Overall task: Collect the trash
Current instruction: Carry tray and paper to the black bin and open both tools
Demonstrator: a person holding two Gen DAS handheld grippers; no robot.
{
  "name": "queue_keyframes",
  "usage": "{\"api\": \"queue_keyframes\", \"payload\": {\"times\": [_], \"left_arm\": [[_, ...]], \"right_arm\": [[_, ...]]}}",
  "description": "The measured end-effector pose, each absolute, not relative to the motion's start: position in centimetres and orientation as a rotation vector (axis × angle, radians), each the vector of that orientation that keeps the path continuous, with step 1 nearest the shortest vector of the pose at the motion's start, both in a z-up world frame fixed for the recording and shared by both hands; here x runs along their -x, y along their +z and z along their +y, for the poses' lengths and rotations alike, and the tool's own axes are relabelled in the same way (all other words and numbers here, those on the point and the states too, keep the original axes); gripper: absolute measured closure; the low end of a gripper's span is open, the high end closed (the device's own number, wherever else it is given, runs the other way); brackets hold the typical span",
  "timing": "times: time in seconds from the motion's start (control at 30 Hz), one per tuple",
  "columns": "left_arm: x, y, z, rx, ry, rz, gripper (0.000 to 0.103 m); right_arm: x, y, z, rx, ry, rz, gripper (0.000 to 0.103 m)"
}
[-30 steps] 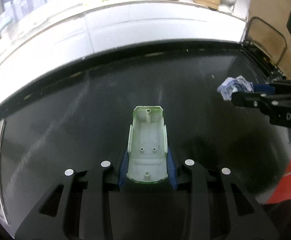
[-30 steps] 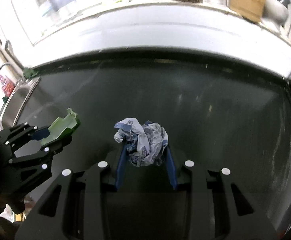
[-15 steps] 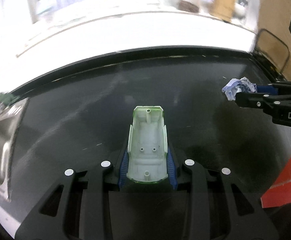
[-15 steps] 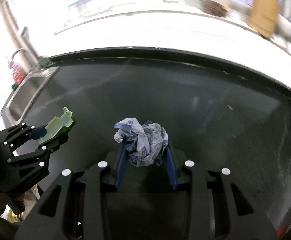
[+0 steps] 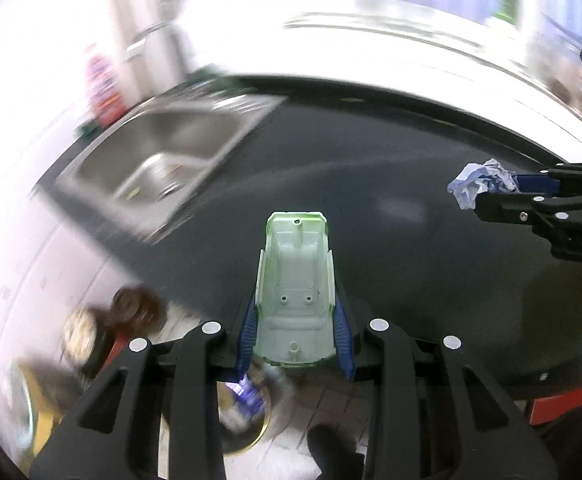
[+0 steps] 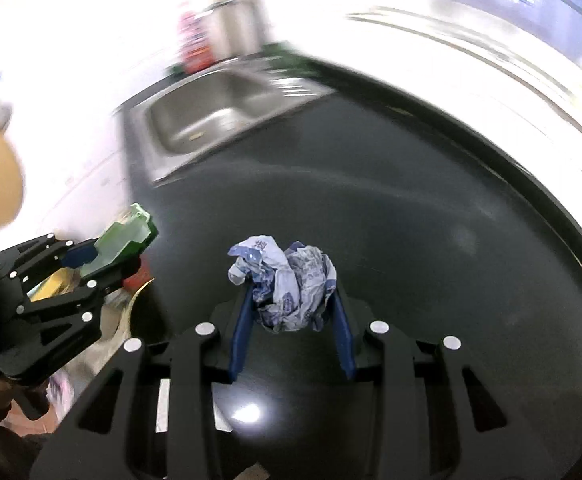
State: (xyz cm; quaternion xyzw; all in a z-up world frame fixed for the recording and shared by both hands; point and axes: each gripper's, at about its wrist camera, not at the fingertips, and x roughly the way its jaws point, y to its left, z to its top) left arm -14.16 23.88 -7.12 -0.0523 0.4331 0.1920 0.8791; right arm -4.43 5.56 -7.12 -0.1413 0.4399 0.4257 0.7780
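Observation:
My left gripper (image 5: pixel 295 320) is shut on a pale green plastic shell (image 5: pixel 295 280), held hollow side up between its blue pads over the left edge of the black countertop (image 5: pixel 411 248). My right gripper (image 6: pixel 291 312) is shut on a crumpled blue-and-white paper wad (image 6: pixel 287 280) above the countertop (image 6: pixel 411 220). In the left wrist view the paper wad (image 5: pixel 481 186) and the right gripper (image 5: pixel 503 192) show at the right edge. The right wrist view has the green shell (image 6: pixel 125 242) in the left gripper (image 6: pixel 103 256) at the left. A round bin (image 5: pixel 251 428) with trash inside lies on the floor below the left gripper.
A steel sink (image 5: pixel 171 160) is set into the counter's far left end, with a tap and a red bottle (image 6: pixel 195 44) behind it. White cabinet fronts (image 5: pixel 31 260) drop to the floor. Blurred floor items (image 5: pixel 103 332) lie by the bin. A red object (image 5: pixel 571 404) sits low right.
Both grippers swung left across the counter with their loads still gripped. The sink, the counter's left edge and the floor bin have come into view; the back shelf with its jars has slid out.

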Motion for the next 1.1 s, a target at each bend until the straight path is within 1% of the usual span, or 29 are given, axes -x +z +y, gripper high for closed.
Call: {"api": "queue_keyframes", "payload": {"times": [0.2, 0.43, 0.53, 0.83, 1.1], "left_arm": [[22.5, -8.4, 29.2, 0.249, 0.602, 0.921, 0.07], [29.8, -10.8, 32.1, 0.371, 0.722, 0.963, 0.07], [30.8, -11.8, 33.0, 0.398, 0.73, 0.974, 0.07], [31.9, -15.0, 34.8, 0.442, 0.708, 1.006, 0.07], [31.8, -15.9, 35.9, 0.454, 0.703, 1.01, 0.07]], "right_arm": [[11.0, -7.4, 15.7, 0.447, 1.175, 0.941, 0.067], [18.2, -9.3, 22.2, 0.563, 1.359, 0.98, 0.067], [20.0, -10.3, 23.7, 0.595, 1.376, 0.999, 0.067], [21.3, -13.5, 28.0, 0.621, 1.348, 1.091, 0.066], [21.3, -14.8, 29.7, 0.64, 1.33, 1.116, 0.066]]}}
